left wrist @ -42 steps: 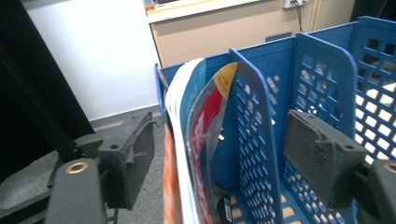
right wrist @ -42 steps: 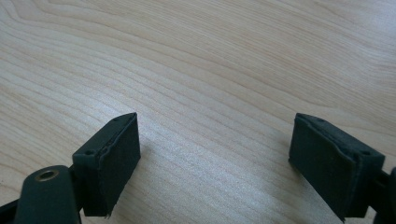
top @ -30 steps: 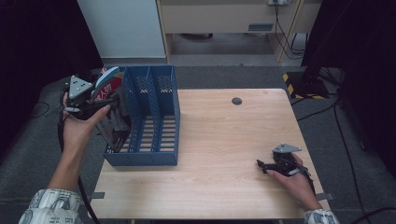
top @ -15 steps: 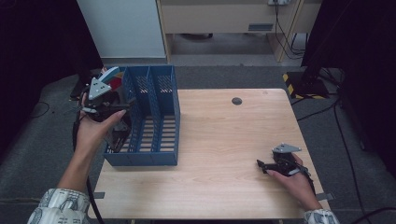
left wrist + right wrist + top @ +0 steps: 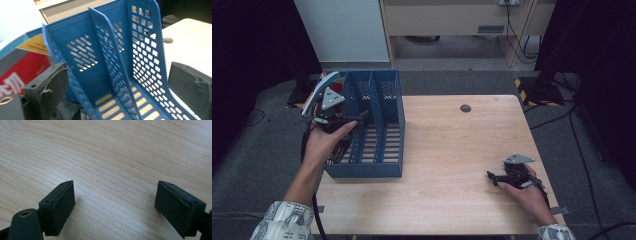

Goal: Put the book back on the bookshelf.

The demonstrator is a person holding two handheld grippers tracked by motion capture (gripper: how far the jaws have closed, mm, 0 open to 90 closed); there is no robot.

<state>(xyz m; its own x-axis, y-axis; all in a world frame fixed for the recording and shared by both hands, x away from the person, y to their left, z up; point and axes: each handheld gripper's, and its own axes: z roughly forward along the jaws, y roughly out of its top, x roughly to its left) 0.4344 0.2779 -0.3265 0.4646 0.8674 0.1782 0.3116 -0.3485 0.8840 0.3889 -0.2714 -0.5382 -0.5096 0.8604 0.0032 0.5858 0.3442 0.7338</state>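
Note:
A blue three-slot file rack [image 5: 382, 170] stands on the left part of the wooden table [image 5: 452, 150]. A book with a red, yellow and light-blue cover [image 5: 323, 82] leans in its leftmost slot. My left gripper [image 5: 357, 119] hovers over that slot, its jaws having just been opening and now wide apart. In the left gripper view the rack's dividers [image 5: 147, 50] rise beyond the left gripper [image 5: 120, 67], and the book [image 5: 22, 65] lies outside the left jaw. My right gripper [image 5: 489, 175] rests low on the table's right front, and the right gripper [image 5: 115, 187] is open over bare wood.
A round cable hole [image 5: 465, 108] sits near the table's far edge. Behind the table stand a white cabinet [image 5: 337, 30] and a beige unit with cables. A yellow-black striped base [image 5: 527, 85] is on the floor at the right.
My left hand has moved right and a little down, toward the rack's left slot, and its jaws have spread wider. The right hand has stayed put.

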